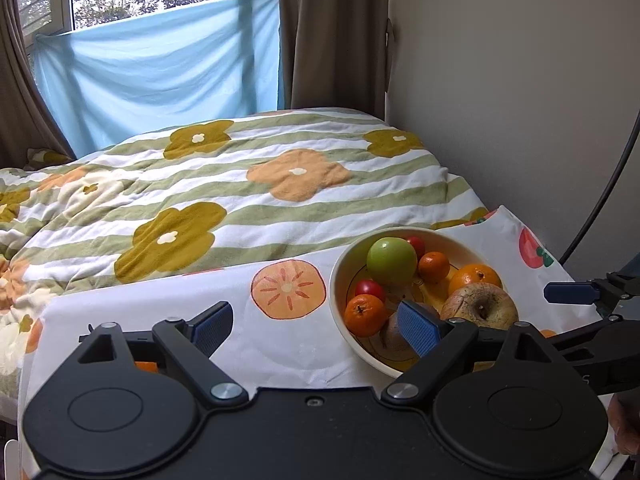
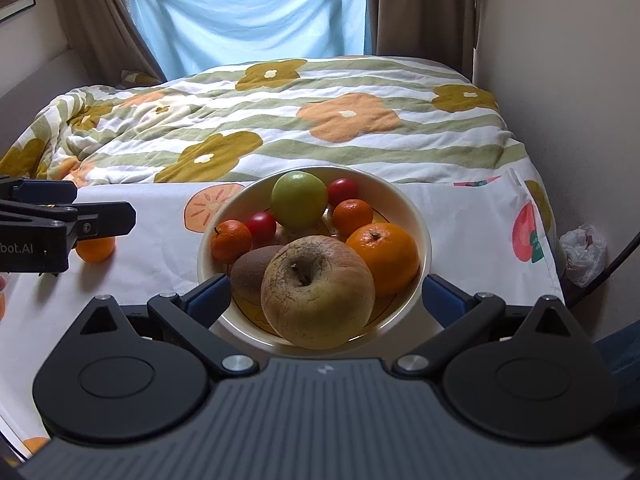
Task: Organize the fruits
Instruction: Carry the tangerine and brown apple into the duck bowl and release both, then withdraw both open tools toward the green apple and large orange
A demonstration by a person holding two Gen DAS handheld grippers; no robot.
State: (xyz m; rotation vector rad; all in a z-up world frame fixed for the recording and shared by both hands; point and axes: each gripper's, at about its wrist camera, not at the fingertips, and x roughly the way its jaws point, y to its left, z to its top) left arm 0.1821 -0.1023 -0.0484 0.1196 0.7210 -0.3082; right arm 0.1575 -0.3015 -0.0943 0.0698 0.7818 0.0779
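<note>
A cream bowl (image 2: 420, 216) stands on a fruit-print cloth and holds a green apple (image 2: 299, 199), a large wrinkled brown apple (image 2: 318, 298), a big orange (image 2: 384, 258), two small mandarins, two red tomatoes and a brown kiwi (image 2: 250, 270). The bowl also shows in the left wrist view (image 1: 340, 276). One orange (image 2: 96, 249) lies on the cloth left of the bowl, under my left gripper (image 2: 76, 204). My left gripper (image 1: 314, 326) is open and empty beside the bowl's left rim. My right gripper (image 2: 326, 298) is open, its fingers either side of the bowl's near edge.
The cloth-covered table (image 2: 472, 240) abuts a bed with a flowered striped quilt (image 2: 280, 120). A wall is close on the right, with a black cable (image 1: 600, 196) and a crumpled plastic bag (image 2: 582, 254). Curtains and blue fabric (image 2: 248, 16) hang behind.
</note>
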